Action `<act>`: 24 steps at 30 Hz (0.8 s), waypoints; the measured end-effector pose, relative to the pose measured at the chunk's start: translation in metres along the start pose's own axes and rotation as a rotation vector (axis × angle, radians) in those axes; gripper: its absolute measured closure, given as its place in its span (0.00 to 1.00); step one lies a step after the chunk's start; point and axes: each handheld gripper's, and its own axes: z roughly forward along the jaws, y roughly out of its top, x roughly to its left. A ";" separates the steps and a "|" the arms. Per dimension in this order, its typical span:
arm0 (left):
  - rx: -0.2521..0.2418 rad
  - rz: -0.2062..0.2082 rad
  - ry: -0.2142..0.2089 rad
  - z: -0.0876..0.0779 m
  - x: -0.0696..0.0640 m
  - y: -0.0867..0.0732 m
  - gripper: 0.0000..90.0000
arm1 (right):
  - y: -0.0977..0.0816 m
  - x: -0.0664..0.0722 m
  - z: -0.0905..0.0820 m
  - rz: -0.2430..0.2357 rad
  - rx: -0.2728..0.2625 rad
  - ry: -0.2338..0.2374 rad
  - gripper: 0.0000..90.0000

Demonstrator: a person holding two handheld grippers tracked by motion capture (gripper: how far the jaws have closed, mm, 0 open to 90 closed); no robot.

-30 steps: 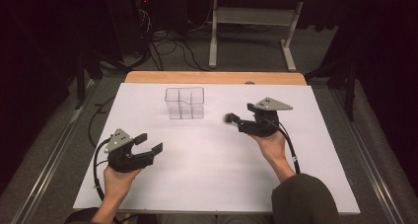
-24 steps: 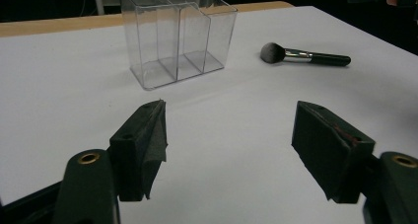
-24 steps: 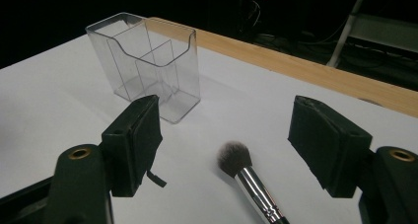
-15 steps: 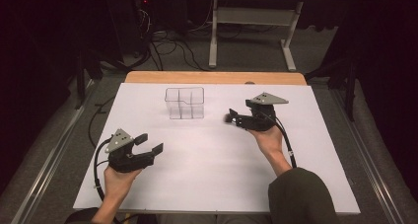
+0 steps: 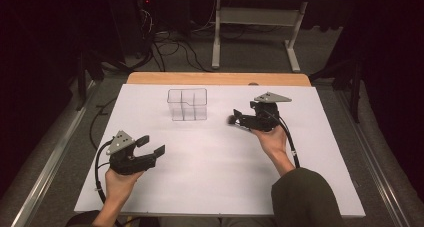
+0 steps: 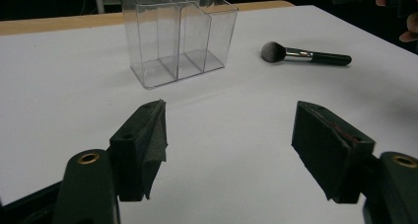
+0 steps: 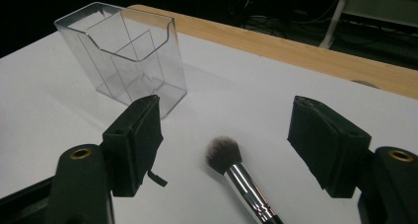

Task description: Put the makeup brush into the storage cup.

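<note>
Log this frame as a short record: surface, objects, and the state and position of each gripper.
surface: white table top with a wooden strip at the far edge
container: clear divided organiser, upright, empty
tool: makeup brush lying flat on the table, bristles toward the organiser
right gripper: open, jaws on either side of the brush, not closed on it
left gripper: open, holding nothing, on the near left of the table
contact: brush and organiser apart

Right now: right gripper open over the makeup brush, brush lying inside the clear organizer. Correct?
Not quite. The right gripper is open over the makeup brush, but the brush lies on the white table beside the clear organizer, not inside it. The right gripper view shows it.
</note>
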 end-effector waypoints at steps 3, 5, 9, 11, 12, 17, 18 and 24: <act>0.002 -0.003 0.002 0.000 0.000 0.000 0.33 | 0.000 -0.003 -0.002 0.026 0.013 0.008 0.35; 0.005 -0.001 0.004 0.000 0.001 0.000 0.33 | 0.000 -0.004 -0.002 0.032 0.017 0.015 0.35; 0.003 -0.001 0.004 0.000 0.000 0.000 0.33 | 0.001 -0.005 -0.005 0.022 0.030 0.010 0.34; 0.007 -0.001 0.005 0.000 0.000 0.000 0.33 | 0.001 -0.005 -0.006 0.021 0.043 0.017 0.34; 0.007 -0.001 0.005 0.000 0.000 0.000 0.33 | 0.001 -0.004 -0.006 0.024 0.053 0.016 0.34; 0.007 -0.001 0.001 0.001 0.000 0.000 0.33 | 0.002 -0.007 -0.008 -0.001 0.078 0.016 0.35; 0.007 -0.001 0.001 0.001 0.000 0.000 0.33 | 0.002 -0.007 -0.008 -0.001 0.078 0.016 0.35; 0.003 -0.003 -0.001 0.001 0.000 0.000 0.33 | 0.005 -0.011 -0.009 0.009 0.135 0.032 0.34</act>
